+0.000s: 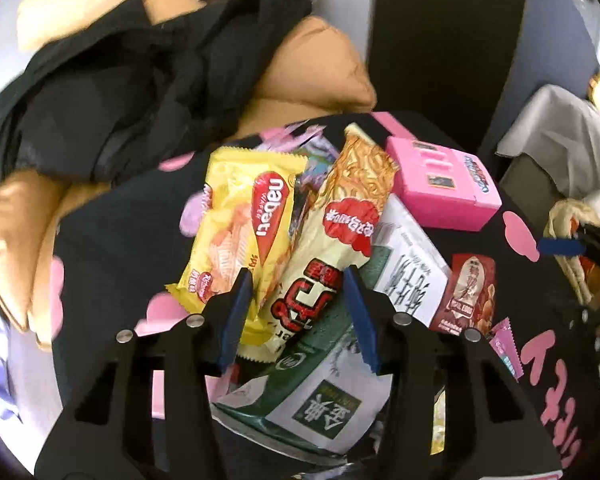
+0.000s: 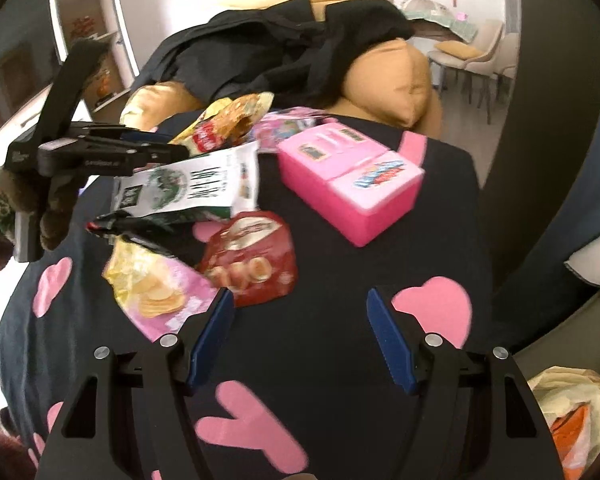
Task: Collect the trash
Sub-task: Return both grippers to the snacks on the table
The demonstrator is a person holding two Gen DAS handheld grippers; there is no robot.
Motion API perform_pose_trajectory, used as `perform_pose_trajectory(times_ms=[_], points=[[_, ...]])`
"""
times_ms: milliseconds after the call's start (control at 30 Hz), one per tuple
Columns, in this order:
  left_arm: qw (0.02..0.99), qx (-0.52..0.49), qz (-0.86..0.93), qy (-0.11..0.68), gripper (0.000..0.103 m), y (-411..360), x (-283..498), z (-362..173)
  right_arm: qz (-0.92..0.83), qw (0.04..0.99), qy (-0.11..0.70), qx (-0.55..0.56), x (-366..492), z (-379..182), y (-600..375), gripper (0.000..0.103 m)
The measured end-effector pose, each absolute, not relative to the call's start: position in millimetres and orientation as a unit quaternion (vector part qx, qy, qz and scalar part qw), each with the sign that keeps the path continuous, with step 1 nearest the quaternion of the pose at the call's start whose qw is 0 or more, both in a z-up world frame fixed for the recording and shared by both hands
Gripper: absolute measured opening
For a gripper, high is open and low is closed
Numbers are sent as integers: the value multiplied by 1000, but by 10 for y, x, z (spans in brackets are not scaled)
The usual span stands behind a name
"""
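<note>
Hovering over a heap of snack wrappers, the left gripper (image 1: 298,276) points steeply down with its blue fingers (image 1: 236,312) partly apart. Between those fingers lies the cream noodle packet (image 1: 320,264), but the pads are not seen pressing on it, so no grip can be claimed. Just beside it, on the left of the wrist view, sits the yellow wafer packet (image 1: 240,232), its lower edge tucked under the left finger. Beneath both lies the white and green bag (image 1: 328,392), spreading toward the camera. To the right, a small red nut packet (image 1: 466,292) and a tiny pink sachet (image 1: 508,348) lie on the dark heart-print cloth (image 1: 112,240) covering the bench.

Over on the right wrist view, the right gripper (image 2: 300,300) has its jaws wide, with nothing between them but cloth and a pink heart. Near its left finger sit the red nut packet (image 2: 252,260) and a pink chip bag (image 2: 160,292). The left gripper (image 2: 140,148) shows at the upper left, held in a gloved hand (image 2: 48,208), reaching over the white and green bag (image 2: 188,188).

A pink toy box (image 1: 440,184) stands at the far side of the pile, apart from the wrappers. Behind the bench, a tan sofa (image 1: 320,64) carries a heap of black clothing (image 1: 140,80). A pale plastic bag (image 2: 572,412) shows at the lower right edge.
</note>
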State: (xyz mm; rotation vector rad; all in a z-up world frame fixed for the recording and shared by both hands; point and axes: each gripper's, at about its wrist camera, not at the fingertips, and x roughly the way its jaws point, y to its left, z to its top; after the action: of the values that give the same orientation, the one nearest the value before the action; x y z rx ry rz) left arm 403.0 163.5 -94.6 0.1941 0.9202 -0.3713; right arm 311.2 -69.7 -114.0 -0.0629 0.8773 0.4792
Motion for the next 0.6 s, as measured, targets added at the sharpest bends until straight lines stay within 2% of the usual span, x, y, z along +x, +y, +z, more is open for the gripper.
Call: perform_pose_trajectory(times_ms=[67,233,333,600], points=[[873,76,-176,449,40,1688,4009,-968,238,875,421,-36,3065,-1122,-627,65],[888,44,-161,428,16,1740,3807,-856,241,878,410,-47,2926,-1037,-572,65],[895,17,-164,414,7,1763,3613,-720,242,880,407,-45,2881,-997,-575,65],[899,-24,-196,392,5,1843,2927,-418,256,878,400,-54,2748,-953,-457,65]])
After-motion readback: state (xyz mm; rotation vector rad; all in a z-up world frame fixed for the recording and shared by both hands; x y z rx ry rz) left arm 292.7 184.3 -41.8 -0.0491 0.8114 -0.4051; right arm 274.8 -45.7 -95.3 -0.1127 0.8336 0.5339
